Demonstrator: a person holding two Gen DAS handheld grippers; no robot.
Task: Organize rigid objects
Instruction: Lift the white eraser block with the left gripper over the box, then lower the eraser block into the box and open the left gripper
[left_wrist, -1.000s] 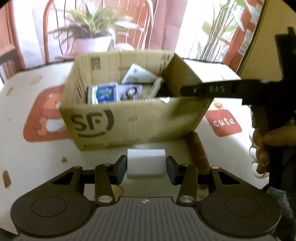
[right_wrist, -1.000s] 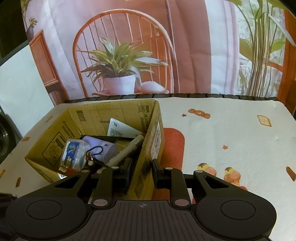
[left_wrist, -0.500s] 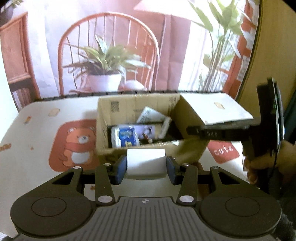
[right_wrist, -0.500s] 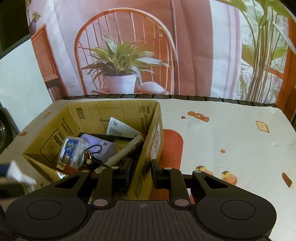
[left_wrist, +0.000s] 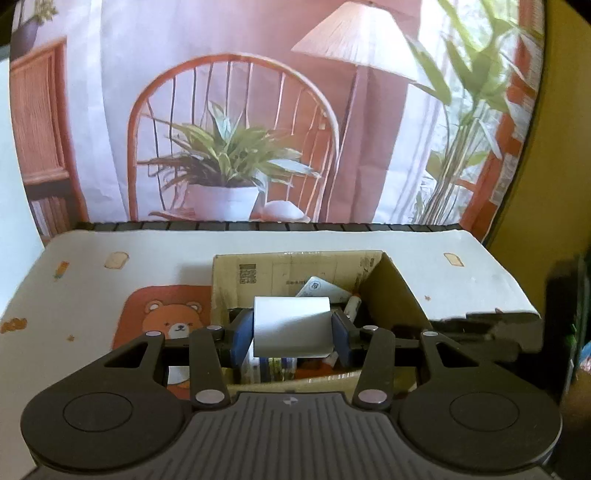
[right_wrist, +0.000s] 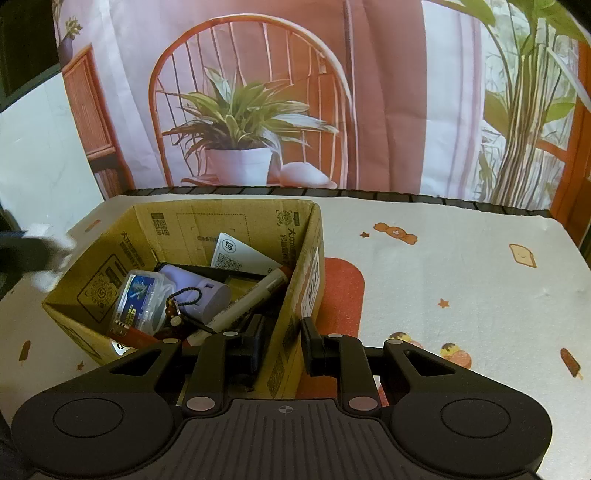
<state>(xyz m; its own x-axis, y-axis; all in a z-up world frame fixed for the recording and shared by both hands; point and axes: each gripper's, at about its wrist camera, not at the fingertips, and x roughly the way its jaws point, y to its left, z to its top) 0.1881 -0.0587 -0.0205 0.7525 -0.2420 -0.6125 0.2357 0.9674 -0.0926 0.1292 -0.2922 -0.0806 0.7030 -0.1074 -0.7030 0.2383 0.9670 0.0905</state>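
Here the left gripper (left_wrist: 291, 326) clamps a white block (left_wrist: 291, 326) crosswise, while the right gripper (right_wrist: 283, 345) pinches the carton wall (right_wrist: 295, 295).

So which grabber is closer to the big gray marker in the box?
Right. The right gripper straddles the cardboard box wall, one finger right beside the marker. The left gripper holds the white block above the box.

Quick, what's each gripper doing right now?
Left gripper: jaws shut on the white block.
Right gripper: jaws clamp the cardboard box wall.
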